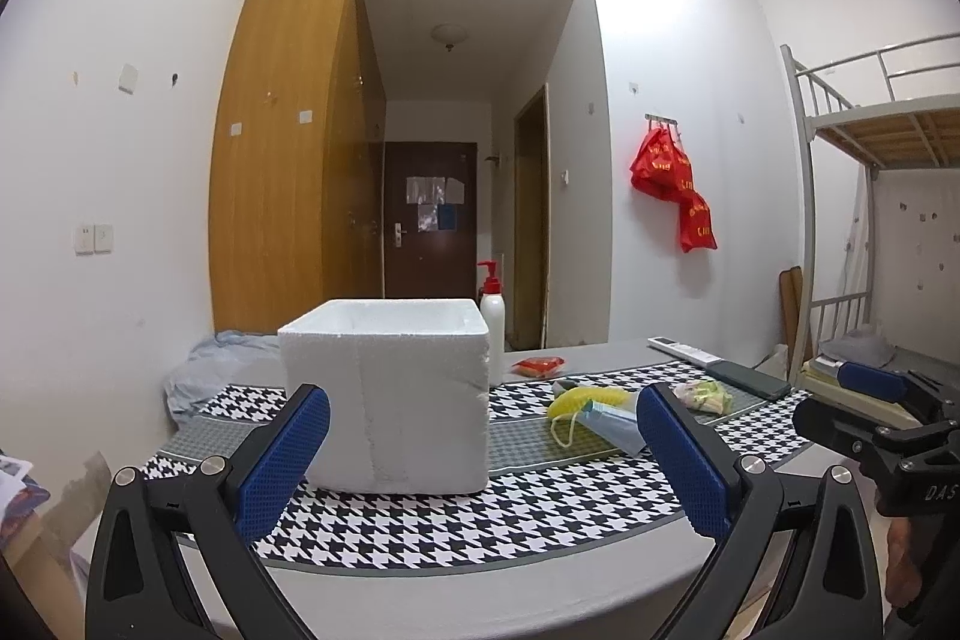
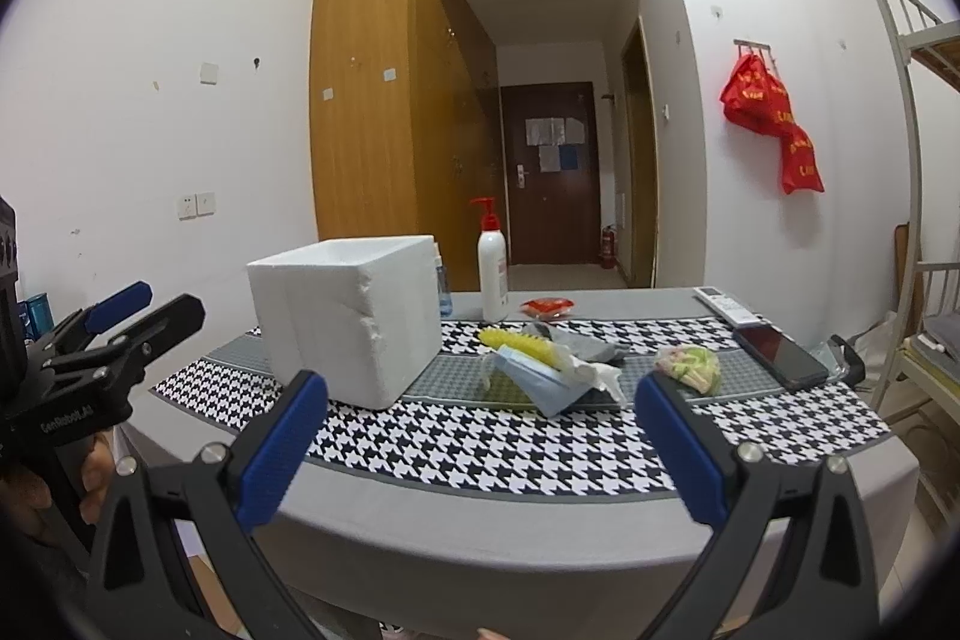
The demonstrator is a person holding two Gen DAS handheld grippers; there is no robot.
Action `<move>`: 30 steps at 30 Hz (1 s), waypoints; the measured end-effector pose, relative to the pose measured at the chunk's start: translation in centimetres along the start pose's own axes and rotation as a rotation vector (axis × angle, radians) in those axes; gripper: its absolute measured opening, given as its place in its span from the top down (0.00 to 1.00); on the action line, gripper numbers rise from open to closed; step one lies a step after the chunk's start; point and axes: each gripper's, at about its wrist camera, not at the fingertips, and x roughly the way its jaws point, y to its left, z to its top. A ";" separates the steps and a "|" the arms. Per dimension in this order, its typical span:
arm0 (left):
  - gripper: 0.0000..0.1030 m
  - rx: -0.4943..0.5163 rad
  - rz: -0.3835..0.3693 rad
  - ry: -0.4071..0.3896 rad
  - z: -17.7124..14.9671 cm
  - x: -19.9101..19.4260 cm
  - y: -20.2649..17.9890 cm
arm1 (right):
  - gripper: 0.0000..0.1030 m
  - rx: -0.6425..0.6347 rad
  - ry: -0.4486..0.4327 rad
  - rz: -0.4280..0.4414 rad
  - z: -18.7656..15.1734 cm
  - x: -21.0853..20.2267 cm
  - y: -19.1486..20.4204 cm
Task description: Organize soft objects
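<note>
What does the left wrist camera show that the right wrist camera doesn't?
Only the left wrist view shows the blue bundle of cloth behind the foam box. Only the right wrist view shows a small blue bottle behind that box, and a fire extinguisher by the door. Both show the box, pump bottle, face mask, phone and remote.

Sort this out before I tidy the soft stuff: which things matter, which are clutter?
Job: foam box; yellow toy; blue face mask; grey cloth; pastel bundle.
Clutter: pump bottle; red packet; remote; phone.
</note>
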 end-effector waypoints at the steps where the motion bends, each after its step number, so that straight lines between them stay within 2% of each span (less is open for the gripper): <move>1: 0.01 -0.004 0.000 0.000 -0.1 0.0 0.1 | 0.00 0.000 0.000 0.000 0.0 0.0 0.0; 13: 0.01 -0.012 -0.008 0.008 -0.2 0.3 0.0 | 0.00 0.002 0.005 0.000 -0.1 -0.1 0.1; 24: 0.01 0.021 -0.021 0.001 -0.2 0.1 -0.4 | 0.00 0.004 0.007 0.003 -0.1 0.1 0.0; 30: 0.01 -0.007 -0.014 -0.007 0.0 -0.1 0.1 | 0.00 0.002 0.008 0.006 -0.1 0.0 0.0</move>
